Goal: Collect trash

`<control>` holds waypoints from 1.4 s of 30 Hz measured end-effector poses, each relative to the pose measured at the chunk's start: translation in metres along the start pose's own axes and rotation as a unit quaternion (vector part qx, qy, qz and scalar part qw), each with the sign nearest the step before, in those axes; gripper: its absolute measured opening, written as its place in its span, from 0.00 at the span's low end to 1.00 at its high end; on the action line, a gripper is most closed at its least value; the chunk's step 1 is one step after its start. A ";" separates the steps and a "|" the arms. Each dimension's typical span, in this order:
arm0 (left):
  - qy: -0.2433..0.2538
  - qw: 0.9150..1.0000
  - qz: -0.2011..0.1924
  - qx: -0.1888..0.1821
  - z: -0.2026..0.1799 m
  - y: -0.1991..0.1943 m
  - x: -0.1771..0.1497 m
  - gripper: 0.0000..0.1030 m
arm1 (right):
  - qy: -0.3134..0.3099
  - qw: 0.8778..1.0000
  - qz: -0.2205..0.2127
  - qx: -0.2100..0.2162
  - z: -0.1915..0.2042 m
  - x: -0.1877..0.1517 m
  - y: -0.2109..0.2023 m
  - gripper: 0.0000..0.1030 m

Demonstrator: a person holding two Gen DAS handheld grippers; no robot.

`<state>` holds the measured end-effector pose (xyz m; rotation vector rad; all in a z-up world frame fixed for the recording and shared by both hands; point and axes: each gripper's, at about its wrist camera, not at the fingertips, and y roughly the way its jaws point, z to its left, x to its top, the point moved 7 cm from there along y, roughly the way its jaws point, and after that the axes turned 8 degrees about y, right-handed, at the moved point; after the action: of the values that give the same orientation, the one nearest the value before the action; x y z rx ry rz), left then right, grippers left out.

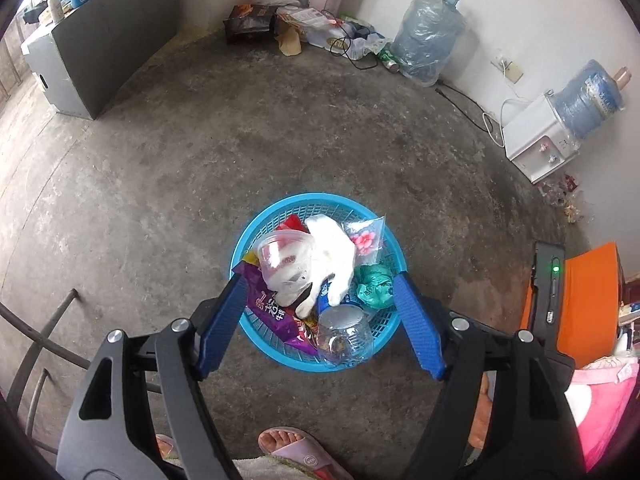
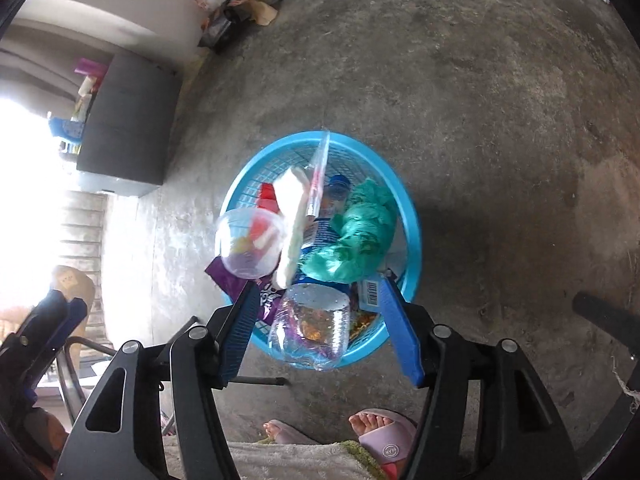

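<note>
A blue plastic basket (image 1: 320,203) stands on the concrete floor, full of trash. In it lie a clear cup (image 1: 285,255), a white wad (image 1: 333,256), a green bag (image 1: 374,282), a purple wrapper (image 1: 268,308) and a clear bottle (image 1: 345,336). My left gripper (image 1: 320,280) hovers above the basket, open and empty. In the right wrist view the same basket (image 2: 412,216) holds the cup (image 2: 250,242), green bag (image 2: 360,236) and bottle (image 2: 310,322). My right gripper (image 2: 318,278) is open and empty above it.
Water jugs (image 1: 430,36), a dispenser (image 1: 538,136), cables and a litter pile (image 1: 320,28) line the far wall. A grey cabinet (image 1: 100,52) stands at left, a metal chair frame (image 1: 36,340) near left. The person's sandalled feet (image 1: 298,450) are just below the basket.
</note>
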<state>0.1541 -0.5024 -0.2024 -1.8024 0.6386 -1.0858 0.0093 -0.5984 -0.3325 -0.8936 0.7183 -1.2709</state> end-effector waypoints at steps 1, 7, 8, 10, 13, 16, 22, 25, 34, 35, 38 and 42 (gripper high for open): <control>-0.003 1.000 -0.006 -0.002 0.001 -0.008 0.000 0.69 | -0.011 1.000 0.003 -0.003 0.003 -0.001 0.003 0.59; -0.008 0.999 -0.040 -0.001 0.007 -0.064 -0.007 0.69 | -0.097 0.991 0.028 -0.092 0.031 -0.012 0.053 0.58; -0.015 0.999 -0.042 -0.006 0.010 -0.074 -0.012 0.69 | -0.114 0.986 0.035 -0.117 0.032 -0.014 0.067 0.55; -0.035 0.998 -0.045 -0.018 0.018 -0.092 -0.021 0.69 | -0.138 0.976 0.055 -0.157 0.031 -0.020 0.092 0.52; -0.058 0.997 -0.055 -0.019 0.031 -0.117 -0.035 0.69 | -0.158 0.969 0.058 -0.180 0.036 -0.022 0.110 0.49; -0.073 0.995 -0.066 -0.007 0.042 -0.136 -0.047 0.69 | -0.174 0.963 0.061 -0.198 0.043 -0.024 0.122 0.49; -0.085 0.993 -0.082 0.018 0.056 -0.167 -0.066 0.69 | -0.160 0.957 0.091 -0.224 0.036 -0.023 0.143 0.42; -0.091 0.991 -0.099 0.023 0.061 -0.186 -0.072 0.69 | -0.161 0.961 0.099 -0.201 0.039 -0.025 0.134 0.38; -0.082 0.979 -0.181 0.051 0.063 -0.255 -0.098 0.73 | -0.193 0.972 0.012 -0.131 0.076 -0.028 0.009 0.57; -0.080 0.977 -0.191 0.058 0.063 -0.263 -0.103 0.75 | -0.199 0.973 0.001 -0.119 0.081 -0.033 -0.009 0.58; -0.083 0.968 -0.219 0.085 0.061 -0.292 -0.125 0.80 | -0.234 0.967 -0.043 -0.088 0.099 -0.060 -0.069 0.64; -0.109 0.955 -0.242 0.130 0.064 -0.328 -0.159 0.85 | -0.318 0.942 -0.107 -0.033 0.134 -0.112 -0.145 0.79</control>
<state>0.1270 -0.2022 0.0127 -1.8514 -0.0892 -1.1963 0.0346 -0.4755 -0.1434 -1.3770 0.1508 -1.0527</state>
